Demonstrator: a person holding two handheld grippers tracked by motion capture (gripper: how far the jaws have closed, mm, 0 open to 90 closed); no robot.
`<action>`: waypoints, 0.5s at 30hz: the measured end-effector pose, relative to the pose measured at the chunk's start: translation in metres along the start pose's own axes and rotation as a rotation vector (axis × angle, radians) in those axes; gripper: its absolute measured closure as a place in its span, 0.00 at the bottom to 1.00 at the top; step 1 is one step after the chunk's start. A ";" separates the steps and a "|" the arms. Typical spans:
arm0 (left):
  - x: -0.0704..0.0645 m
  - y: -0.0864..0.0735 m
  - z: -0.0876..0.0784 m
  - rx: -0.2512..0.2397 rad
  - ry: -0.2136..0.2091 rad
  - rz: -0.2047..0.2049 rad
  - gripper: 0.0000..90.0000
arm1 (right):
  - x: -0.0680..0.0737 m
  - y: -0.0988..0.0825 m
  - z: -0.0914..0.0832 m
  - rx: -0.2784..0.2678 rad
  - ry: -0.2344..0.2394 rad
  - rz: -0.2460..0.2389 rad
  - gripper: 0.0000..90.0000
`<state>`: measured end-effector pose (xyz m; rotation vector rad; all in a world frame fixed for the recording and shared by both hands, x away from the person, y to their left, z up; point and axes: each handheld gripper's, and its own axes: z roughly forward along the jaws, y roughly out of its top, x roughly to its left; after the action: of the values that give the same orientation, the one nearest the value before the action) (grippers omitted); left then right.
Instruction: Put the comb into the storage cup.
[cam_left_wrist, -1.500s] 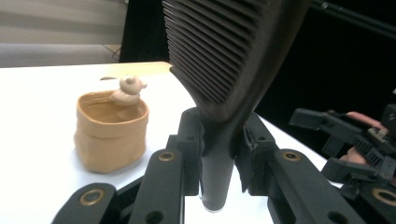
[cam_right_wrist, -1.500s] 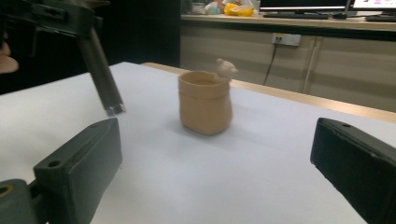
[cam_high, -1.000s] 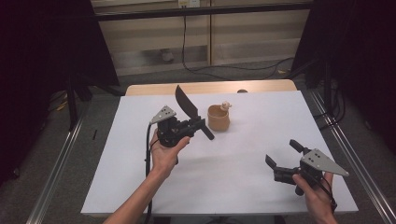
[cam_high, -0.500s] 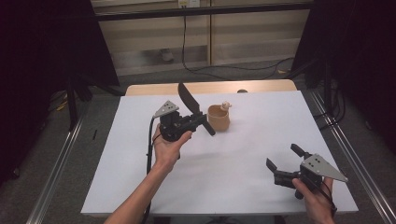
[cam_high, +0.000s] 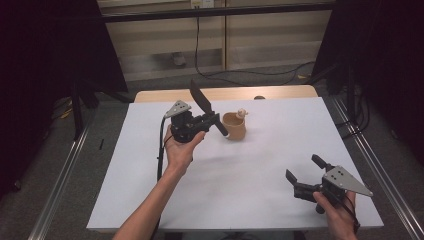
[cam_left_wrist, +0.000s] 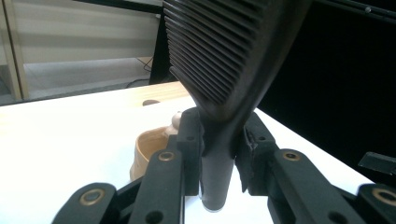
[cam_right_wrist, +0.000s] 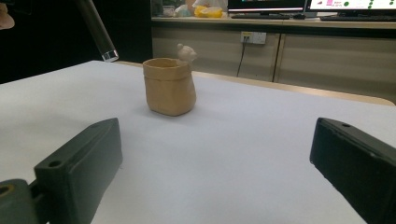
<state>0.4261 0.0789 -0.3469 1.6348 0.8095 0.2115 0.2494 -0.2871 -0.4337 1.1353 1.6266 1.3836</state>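
One black comb (cam_high: 204, 106) sits clamped in the left gripper (cam_high: 214, 120); one tan pot (cam_high: 234, 126) stands just beyond it; two grippers in all, the right gripper (cam_high: 306, 174) nearer the person.

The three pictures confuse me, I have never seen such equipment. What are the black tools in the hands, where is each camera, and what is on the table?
A person sits at a white table and holds a hand tool with two jaws in each hand. One camera looks down from above; one small camera rides on each tool and looks along its jaws. The left gripper is closed on the handle of a black comb, lifted above the table with the handle end beside a tan cup. The cup stands on the table and has a small pale figure on its rim. The right gripper is open, holds nothing, and points toward the cup.
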 end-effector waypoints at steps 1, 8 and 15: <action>0.000 0.001 0.000 0.002 -0.004 0.002 0.81 | 0.000 0.000 0.000 -0.001 0.001 0.003 0.02; 0.001 0.006 0.007 -0.010 0.014 0.017 0.81 | 0.000 -0.001 0.000 0.003 0.004 0.021 0.01; 0.001 0.011 0.014 -0.015 0.016 0.023 0.81 | 0.000 -0.001 0.000 0.000 0.016 0.029 0.00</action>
<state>0.4386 0.0679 -0.3400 1.6308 0.8000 0.2464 0.2490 -0.2870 -0.4346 1.1549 1.6267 1.4144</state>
